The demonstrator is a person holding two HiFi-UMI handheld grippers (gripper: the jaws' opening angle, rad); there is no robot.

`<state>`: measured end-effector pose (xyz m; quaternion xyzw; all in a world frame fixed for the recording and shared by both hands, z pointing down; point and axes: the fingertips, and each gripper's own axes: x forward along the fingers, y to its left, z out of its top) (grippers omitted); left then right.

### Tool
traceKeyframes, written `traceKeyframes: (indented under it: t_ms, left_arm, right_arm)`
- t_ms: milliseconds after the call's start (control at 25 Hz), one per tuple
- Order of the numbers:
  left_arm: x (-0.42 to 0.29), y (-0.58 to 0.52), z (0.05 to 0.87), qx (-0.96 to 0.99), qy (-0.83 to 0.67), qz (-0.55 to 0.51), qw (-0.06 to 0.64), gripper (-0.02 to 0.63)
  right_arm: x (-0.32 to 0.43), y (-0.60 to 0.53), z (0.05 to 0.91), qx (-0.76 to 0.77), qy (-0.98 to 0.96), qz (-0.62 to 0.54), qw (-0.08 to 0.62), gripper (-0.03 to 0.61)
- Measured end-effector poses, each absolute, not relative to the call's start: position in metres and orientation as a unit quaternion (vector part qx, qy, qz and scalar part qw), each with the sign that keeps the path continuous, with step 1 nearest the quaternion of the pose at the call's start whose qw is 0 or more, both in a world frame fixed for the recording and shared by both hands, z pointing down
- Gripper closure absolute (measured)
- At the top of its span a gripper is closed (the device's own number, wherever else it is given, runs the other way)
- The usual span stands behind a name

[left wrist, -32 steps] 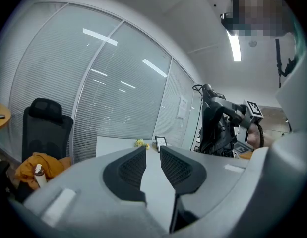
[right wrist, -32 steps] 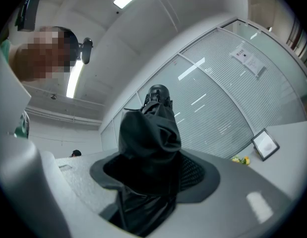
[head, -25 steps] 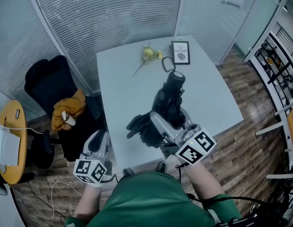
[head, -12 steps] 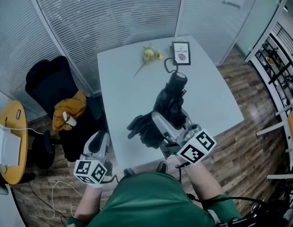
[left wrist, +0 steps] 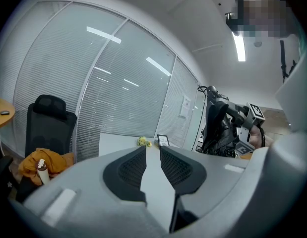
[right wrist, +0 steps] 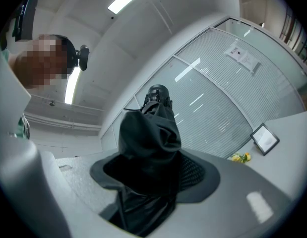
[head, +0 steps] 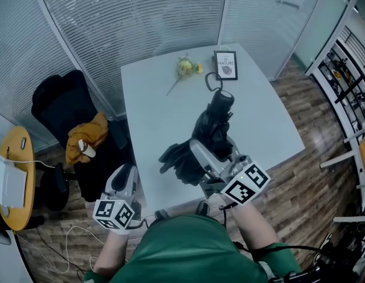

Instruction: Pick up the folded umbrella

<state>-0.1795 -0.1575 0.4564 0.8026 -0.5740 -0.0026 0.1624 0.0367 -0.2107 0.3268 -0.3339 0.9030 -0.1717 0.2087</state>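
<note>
The folded black umbrella (head: 213, 125) stands nearly upright over the near part of the white table (head: 147, 111), its strap loop toward the far side. My right gripper (head: 211, 152) is shut on its lower, bunched fabric. In the right gripper view the umbrella (right wrist: 148, 148) fills the space between the jaws of the right gripper (right wrist: 153, 175) and rises away from the camera. My left gripper (head: 124, 178) hangs off the table's near left corner, away from the umbrella. In the left gripper view the left gripper (left wrist: 153, 150) has its jaws almost together with nothing between them.
A yellow flower (head: 187, 68) and a framed picture (head: 225, 65) lie at the table's far edge. A black chair (head: 64, 108) with an orange cloth (head: 85, 137) stands left of the table. A round wooden table (head: 11, 175) is further left, and glass walls with blinds stand behind.
The umbrella and right gripper have shifted very slightly to the right. The left gripper has hardly moved.
</note>
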Motion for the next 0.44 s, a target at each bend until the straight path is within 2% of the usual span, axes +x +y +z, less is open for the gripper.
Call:
traceKeyframes:
  t_ms: [440]
  left_arm:
    - [-0.1765,-0.1579,0.4623,0.8,-0.575,-0.001,0.171,0.518]
  right_arm:
    - [0.0347,-0.2094,0.3291,-0.326,0.907,-0.173,0.201,0.304]
